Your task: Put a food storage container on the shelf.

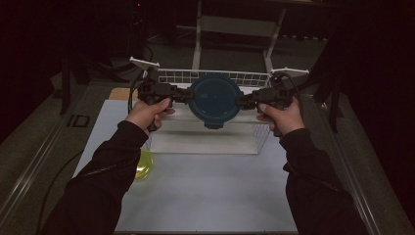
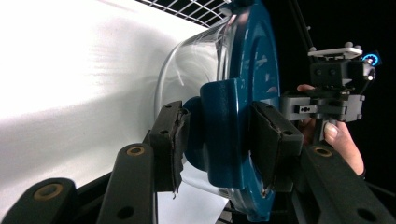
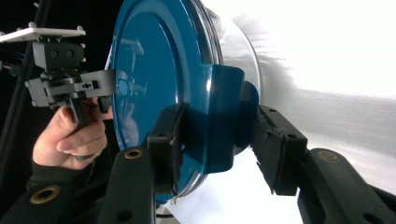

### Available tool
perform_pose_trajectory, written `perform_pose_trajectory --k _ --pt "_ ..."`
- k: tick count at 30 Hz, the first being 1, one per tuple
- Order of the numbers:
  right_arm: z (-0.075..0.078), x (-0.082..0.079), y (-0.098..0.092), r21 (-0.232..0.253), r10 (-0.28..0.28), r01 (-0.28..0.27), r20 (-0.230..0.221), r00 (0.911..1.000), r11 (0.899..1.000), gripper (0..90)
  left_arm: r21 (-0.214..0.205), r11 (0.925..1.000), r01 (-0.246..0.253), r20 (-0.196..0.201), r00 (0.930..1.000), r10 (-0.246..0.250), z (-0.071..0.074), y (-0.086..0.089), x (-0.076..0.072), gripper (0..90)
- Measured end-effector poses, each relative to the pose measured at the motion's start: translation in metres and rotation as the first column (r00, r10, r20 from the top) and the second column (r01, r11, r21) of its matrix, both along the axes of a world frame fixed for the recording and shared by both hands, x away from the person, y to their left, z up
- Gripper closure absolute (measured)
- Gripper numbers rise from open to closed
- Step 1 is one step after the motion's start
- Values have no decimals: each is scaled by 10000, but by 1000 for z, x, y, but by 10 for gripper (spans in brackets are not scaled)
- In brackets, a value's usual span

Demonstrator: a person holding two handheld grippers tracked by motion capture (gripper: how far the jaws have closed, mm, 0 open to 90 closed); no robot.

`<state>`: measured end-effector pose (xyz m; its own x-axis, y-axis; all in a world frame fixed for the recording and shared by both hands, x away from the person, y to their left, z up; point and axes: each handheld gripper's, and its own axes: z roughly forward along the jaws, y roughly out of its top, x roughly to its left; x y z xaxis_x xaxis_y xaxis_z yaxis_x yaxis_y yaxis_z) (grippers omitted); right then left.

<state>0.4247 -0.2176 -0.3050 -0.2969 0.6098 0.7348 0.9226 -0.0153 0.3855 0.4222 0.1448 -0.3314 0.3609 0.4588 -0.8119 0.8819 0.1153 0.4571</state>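
The person is holding a round clear container with a blue lid [image 1: 214, 99] in the air between the two tools, above the white wire rack [image 1: 210, 77] that is standing at the far side of the white surface [image 1: 205, 186]. The container is sitting upright, lid on top, and each tool is reaching in level from its own side.

The left tool [image 1: 184, 95] is clamping the lid's locking flap [image 2: 219, 135] on the container's left edge; in the left gripper view one pad [image 2: 173, 140] is lying against the flap's underside near the clear wall and the other is bearing on the lid's top face. The right tool [image 1: 244, 101] is doing the same on the opposite flap [image 3: 219, 116], its jaws closed partway onto it, though the pad on the wall side is showing a slight gap, so that grip is looking the looser of the two.

Judgement: gripping two opposed flaps is keeping the container level and is stopping it from swinging, which one tool alone could not ensure.

A yellow-green object [image 1: 144, 165] is lying on the surface beside the left sleeve, well apart from the work.
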Motion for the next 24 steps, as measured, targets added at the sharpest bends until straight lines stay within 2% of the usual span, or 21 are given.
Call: perform_pose_trajectory --k 3,8,11,13,14,20,22,24 --pt "-5 6 -2 291 -99 109 -334 9994 9995 527 -34 10000 -65 -139 9999 64 -2 0 3 540" --pt "-7 13 -1 477 -213 239 -547 9983 9986 512 -234 9995 -204 -322 9993 196 -7 2 7 527" --pt "-10 16 -1 610 -229 272 -709 9972 9978 498 -307 9992 -267 -363 9990 255 -10 2 9 513" --pt "-14 18 -2 753 -216 281 -863 9960 9968 485 -324 9991 -273 -251 9993 265 -11 2 9 505" --pt "-14 19 -2 718 -234 291 -784 9966 9970 443 -274 9992 -274 -198 9994 269 -11 1 9 503" --pt "-5 15 3 -52 -370 370 -74 9993 9993 443 322 9983 -491 294 9984 482 -5 1 4 469" --pt "-2 12 5 -379 -322 330 220 9992 9987 433 355 9971 -669 369 9972 656 -4 4 3 454" --pt "3 8 5 -512 -331 356 486 9983 9981 433 398 9968 -690 626 9958 664 -2 5 -1 452"
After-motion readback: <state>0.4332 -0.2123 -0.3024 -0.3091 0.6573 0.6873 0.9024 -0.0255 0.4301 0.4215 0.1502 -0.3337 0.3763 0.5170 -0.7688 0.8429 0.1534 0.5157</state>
